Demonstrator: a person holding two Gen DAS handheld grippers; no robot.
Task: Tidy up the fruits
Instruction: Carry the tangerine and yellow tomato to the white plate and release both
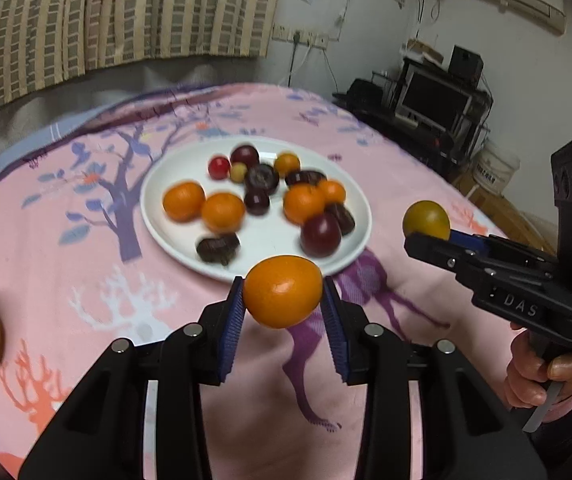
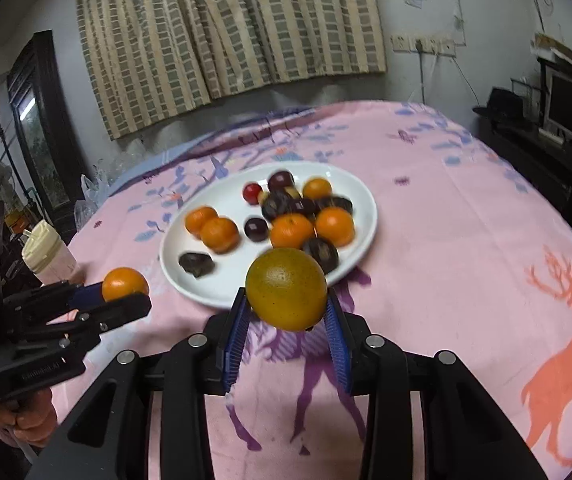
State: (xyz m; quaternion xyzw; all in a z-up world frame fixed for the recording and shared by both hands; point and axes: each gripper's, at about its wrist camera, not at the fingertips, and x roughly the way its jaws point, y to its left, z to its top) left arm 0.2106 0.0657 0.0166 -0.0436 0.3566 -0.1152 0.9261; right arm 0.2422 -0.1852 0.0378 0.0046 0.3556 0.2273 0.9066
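Observation:
A white plate [image 1: 158, 216] on the pink cloth holds several oranges, dark plums, small red and yellow fruits and dark wrinkled pieces; it also shows in the right wrist view [image 2: 174, 264]. My left gripper [image 1: 282, 300] is shut on an orange [image 1: 282, 292] and holds it above the plate's near edge; the right wrist view shows this gripper [image 2: 126, 294] and orange [image 2: 124, 283] at the left. My right gripper [image 2: 286, 304] is shut on a greenish-yellow orange [image 2: 286, 294], held above the plate's near edge; it also shows in the left wrist view [image 1: 425, 220].
The round table wears a pink cloth with tree and deer prints [image 2: 445, 240]. A cream-lidded bottle [image 2: 46, 256] stands at the table's left edge. A checked curtain hangs behind. A dark shelf with a monitor [image 1: 433, 100] stands at the right.

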